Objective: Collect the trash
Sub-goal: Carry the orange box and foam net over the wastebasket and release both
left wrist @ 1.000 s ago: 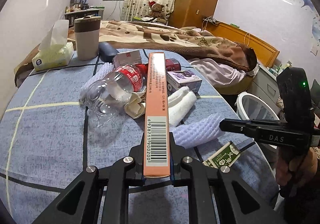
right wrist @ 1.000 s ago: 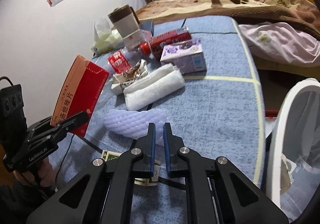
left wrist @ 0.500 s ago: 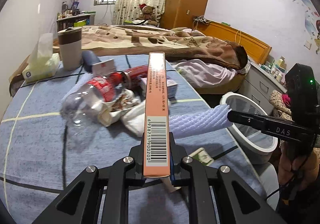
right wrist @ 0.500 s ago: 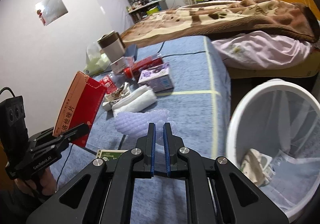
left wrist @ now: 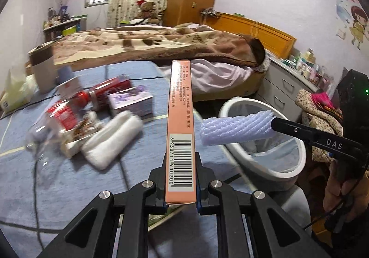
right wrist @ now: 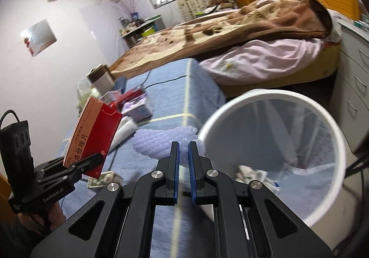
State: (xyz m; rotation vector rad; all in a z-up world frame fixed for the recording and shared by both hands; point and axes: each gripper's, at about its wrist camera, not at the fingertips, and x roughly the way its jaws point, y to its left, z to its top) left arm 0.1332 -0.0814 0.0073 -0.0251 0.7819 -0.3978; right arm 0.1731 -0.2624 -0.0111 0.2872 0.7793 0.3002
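Note:
My left gripper [left wrist: 181, 179] is shut on a flat orange-red carton [left wrist: 181, 124], held edge-up above the blue table; the carton also shows in the right wrist view [right wrist: 94, 140]. My right gripper [right wrist: 183, 149] is shut on a pale lilac foam net sleeve [right wrist: 166, 142], held in the air at the near rim of the white trash bin [right wrist: 272, 101]. The sleeve [left wrist: 237, 127] hangs over the bin [left wrist: 260, 165] in the left wrist view. Crumpled paper [right wrist: 251, 172] lies in the bin.
On the blue table [left wrist: 69, 188] lie a crushed plastic bottle [left wrist: 53, 124], a white cloth roll [left wrist: 113, 138], a purple box [left wrist: 133, 102], a red can [left wrist: 108, 89], a cup [left wrist: 42, 68] and a tissue pack [left wrist: 13, 94]. A green packet [right wrist: 101, 178] lies near the table edge. A bed [left wrist: 150, 43] and drawers [left wrist: 283, 87] stand beyond.
Both grippers have swung right toward the bin. The foam sleeve has been lifted off the table and now hangs at the bin's rim. The carton stays gripped.

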